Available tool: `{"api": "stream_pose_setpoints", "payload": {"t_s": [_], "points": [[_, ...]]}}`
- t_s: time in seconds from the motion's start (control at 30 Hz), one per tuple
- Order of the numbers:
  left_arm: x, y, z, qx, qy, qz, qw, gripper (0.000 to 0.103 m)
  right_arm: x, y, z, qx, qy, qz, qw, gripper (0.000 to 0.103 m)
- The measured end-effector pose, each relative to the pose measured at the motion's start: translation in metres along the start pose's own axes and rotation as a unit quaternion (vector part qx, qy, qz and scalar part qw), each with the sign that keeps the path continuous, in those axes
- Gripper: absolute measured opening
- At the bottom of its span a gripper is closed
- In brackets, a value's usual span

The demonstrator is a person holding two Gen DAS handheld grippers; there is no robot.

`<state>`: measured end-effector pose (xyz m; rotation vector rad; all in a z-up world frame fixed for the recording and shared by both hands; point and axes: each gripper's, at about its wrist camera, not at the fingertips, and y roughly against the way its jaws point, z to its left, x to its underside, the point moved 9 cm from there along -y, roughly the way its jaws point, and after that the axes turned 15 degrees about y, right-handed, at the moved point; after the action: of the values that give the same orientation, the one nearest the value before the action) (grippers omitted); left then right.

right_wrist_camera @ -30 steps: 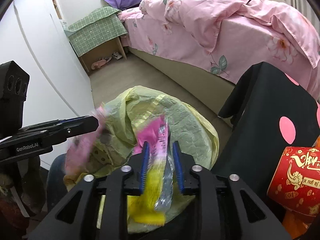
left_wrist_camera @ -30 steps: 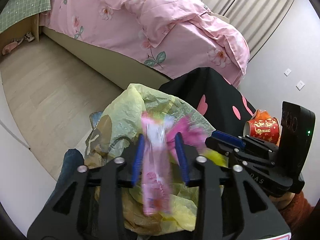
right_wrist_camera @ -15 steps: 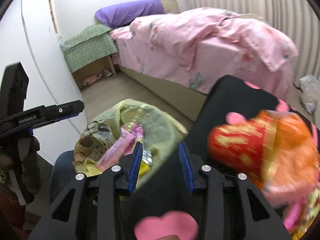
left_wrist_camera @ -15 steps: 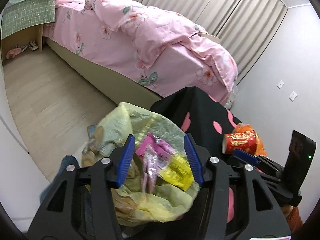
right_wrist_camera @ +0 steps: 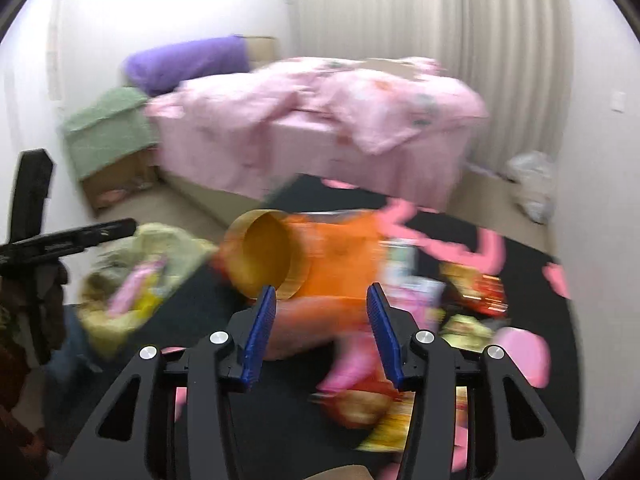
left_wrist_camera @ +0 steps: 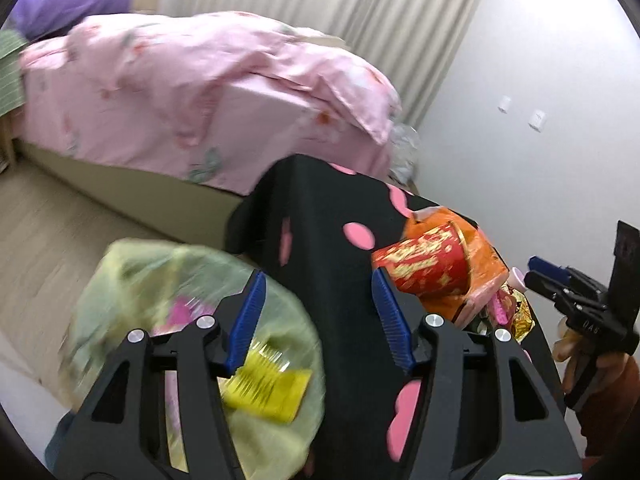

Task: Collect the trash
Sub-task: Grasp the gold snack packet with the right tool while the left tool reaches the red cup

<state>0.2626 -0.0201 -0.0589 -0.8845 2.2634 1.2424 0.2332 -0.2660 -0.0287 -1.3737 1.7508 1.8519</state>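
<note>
Blur smears most of what my left claw (left_wrist_camera: 320,316) sees, so the yellow-green trash bag (left_wrist_camera: 132,280) down at the lower left is only a soft shape. Inside it I can make out a yellow wrapper (left_wrist_camera: 266,386) and a pink one (left_wrist_camera: 182,312), both partly hidden behind my own blue pads (left_wrist_camera: 246,316). My left claw's jaws are opening and nothing sits between them; they frame bare black cloth on the table (left_wrist_camera: 320,240), which has pink spots. Further right on the table a red paper cup (left_wrist_camera: 424,266) lies on its side against an orange packet (left_wrist_camera: 476,252), with a huddle of small wrappers (left_wrist_camera: 512,312) beyond it, too small to sort. My right claw (left_wrist_camera: 548,270) pokes in from the right edge, its body cut off by the frame. Behind everything stands the bed (left_wrist_camera: 180,100) with pink bedding.

From my right claw (right_wrist_camera: 322,330) the picture is blurred too. Its jaws are opening as well, empty, hovering above the table (right_wrist_camera: 208,312). Just past the fingertips the cup (right_wrist_camera: 266,258) shows its gold mouth, tipped over on the orange packet (right_wrist_camera: 344,264). Wrappers (right_wrist_camera: 472,288) litter the cloth to the right, unreadable. At left my other claw (right_wrist_camera: 100,232) hangs above the bag (right_wrist_camera: 168,244), where pink and yellow scraps show.
</note>
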Motion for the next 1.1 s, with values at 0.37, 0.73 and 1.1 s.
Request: {"api": "stream_pose_setpoints", "payload": {"t_s": [0.37,0.73,1.1], "points": [[0.021,-0.009,-0.074,0.019,-0.057,0.001,0.9982,0.055,0.045,0.020,-0.046,-0.011,-0.050,-0.024,0.998,0.057],[0.041,-0.023,-0.100,0.019,-0.062,0.023,0.9977,0.055,0.082,0.036,-0.081,0.066,-0.072,0.029,0.995,0.057],[0.029,-0.042,-0.116,0.028,-0.073,0.027,0.9966,0.055,0.059,-0.086,-0.195,-0.035,0.010,0.097,0.995,0.057]]}}
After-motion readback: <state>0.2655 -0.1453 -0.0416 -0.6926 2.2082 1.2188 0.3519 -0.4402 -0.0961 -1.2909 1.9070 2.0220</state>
